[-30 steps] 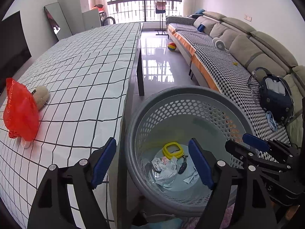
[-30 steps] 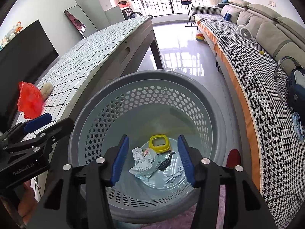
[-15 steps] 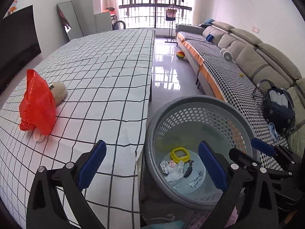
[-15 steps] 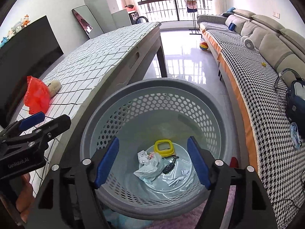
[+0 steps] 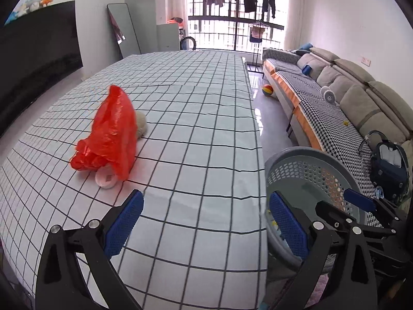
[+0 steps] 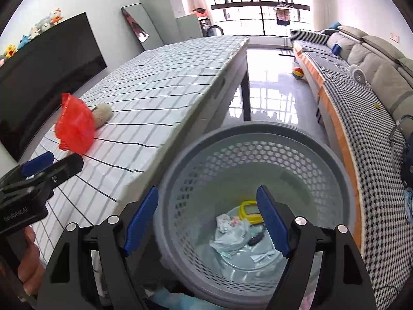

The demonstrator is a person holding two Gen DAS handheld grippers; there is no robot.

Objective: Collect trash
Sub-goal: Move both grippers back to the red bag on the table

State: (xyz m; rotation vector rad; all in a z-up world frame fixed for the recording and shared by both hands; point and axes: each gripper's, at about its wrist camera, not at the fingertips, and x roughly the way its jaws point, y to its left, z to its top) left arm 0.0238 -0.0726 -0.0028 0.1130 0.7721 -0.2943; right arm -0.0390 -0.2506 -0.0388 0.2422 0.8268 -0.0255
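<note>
In the left wrist view a long table [image 5: 196, 129] covered by a white cloth with a black grid fills a living room, with a grey sofa [image 5: 348, 87] along the right wall, a dark screen [image 5: 36, 51] on the left wall and barred windows at the far end. One red plastic bag [image 5: 108, 134] lies crumpled on the cloth, touching one pale round lump [image 5: 140, 128] behind it and one small white ring-shaped piece [image 5: 105, 179] at its near edge. The left gripper [image 5: 204, 226] hangs over the table's near edge, jaws spread wide and holding nothing. One grey perforated basket [image 5: 309, 165] stands on the floor just beside the table. In the right wrist view the right gripper [image 6: 206, 217] hovers above that basket [image 6: 258, 139], jaws also wide apart and empty. Inside lie one yellow ring-like item [image 6: 247, 206], crumpled pale wrappers [image 6: 232, 232] and a small dark object [image 6: 255, 239]. The red bag [image 6: 73, 126] rests on the table to the left.
</note>
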